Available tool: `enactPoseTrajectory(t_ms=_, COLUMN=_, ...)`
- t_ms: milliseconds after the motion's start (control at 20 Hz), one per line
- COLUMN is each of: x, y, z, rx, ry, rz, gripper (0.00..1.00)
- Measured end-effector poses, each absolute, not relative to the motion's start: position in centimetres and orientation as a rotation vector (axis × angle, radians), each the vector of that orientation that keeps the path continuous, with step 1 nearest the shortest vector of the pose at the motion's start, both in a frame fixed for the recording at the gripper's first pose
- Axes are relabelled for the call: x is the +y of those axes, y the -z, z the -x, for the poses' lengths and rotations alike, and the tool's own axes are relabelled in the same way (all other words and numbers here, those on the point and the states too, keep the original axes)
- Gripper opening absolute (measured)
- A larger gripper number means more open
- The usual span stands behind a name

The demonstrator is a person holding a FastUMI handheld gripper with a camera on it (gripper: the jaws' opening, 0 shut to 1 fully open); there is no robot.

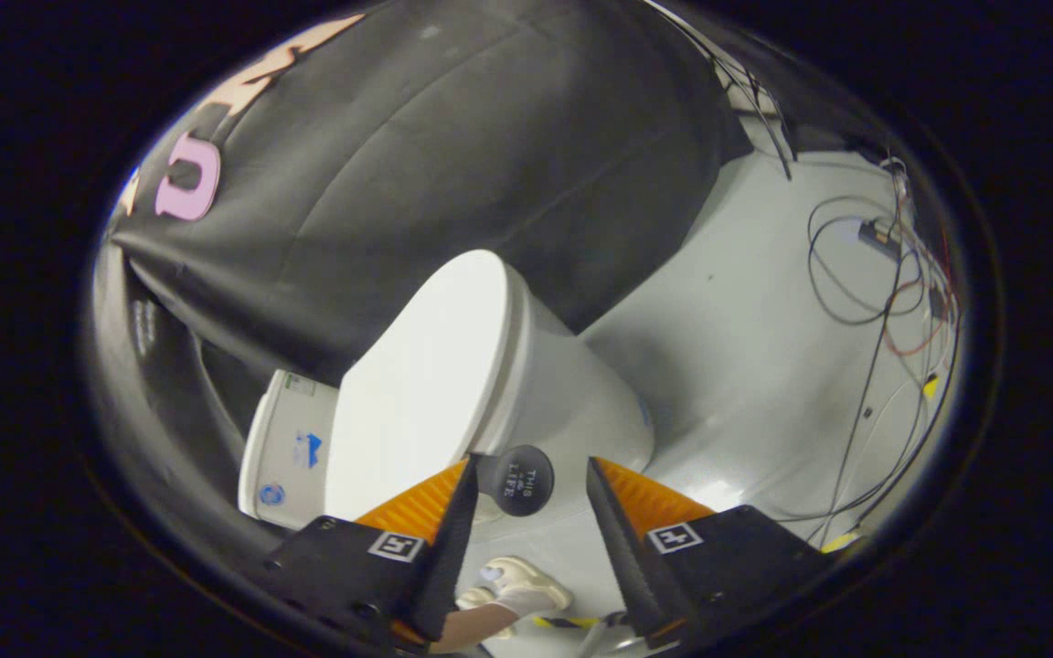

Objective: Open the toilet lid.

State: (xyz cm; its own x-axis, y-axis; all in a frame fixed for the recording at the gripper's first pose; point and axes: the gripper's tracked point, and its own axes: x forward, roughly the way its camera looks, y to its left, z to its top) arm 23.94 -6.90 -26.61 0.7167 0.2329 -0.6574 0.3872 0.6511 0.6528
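— Where are the fingers at?

— The gripper [526, 498] has its two black, orange-backed fingers [449, 525] spread apart, clamped on nothing. Sitting in the gap, close against the left one, is a small round black knob [519, 480] with white lettering; it seems fixed near the front edge of the lid, though I can't tell exactly how it's attached.

— And the lid itself?

— The smooth white plastic toilet lid [426, 384] lies shut on the white ceramic toilet bowl [581, 393]. It starts just ahead of the fingers and runs away from them, its long axis slanting off up and leftward, with the white cistern [284, 452] off to the left side.

— So the move?

— I'd judge the fingers need to close on that knob, which sits off-centre in the gap, then lift away from the bowl. Below the fingers there's a foot in a pale shoe [526, 585] on the grey floor [746, 347], and loose cables [865, 302] lie well off to the right.
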Motion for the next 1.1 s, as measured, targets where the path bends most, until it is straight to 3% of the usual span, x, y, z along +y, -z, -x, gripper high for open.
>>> enactPoseTrajectory(t_ms=150, x=-6.4, y=26.7, z=-24.6, rx=0.791, ry=0.076, rz=-0.985, gripper=0.54)
enactPoseTrajectory(t_ms=200, x=-6.4, y=27.1, z=-24.5, rx=0.787, ry=0.068, rz=-1.006, gripper=0.39)
enactPoseTrajectory(t_ms=350, x=-7.3, y=26.2, z=-24.5, rx=0.745, ry=0.031, rz=-1.112, gripper=0.24)
enactPoseTrajectory(t_ms=400, x=-7.4, y=25.8, z=-24.4, rx=0.735, ry=0.020, rz=-1.156, gripper=0.13)
enactPoseTrajectory(t_ms=500, x=-7.4, y=25.6, z=-24.2, rx=0.743, ry=0.035, rz=-1.177, gripper=0.00)
enactPoseTrajectory(t_ms=1100, x=-5.2, y=20.0, z=-24.2, rx=0.834, ry=0.191, rz=-0.847, gripper=0.00)
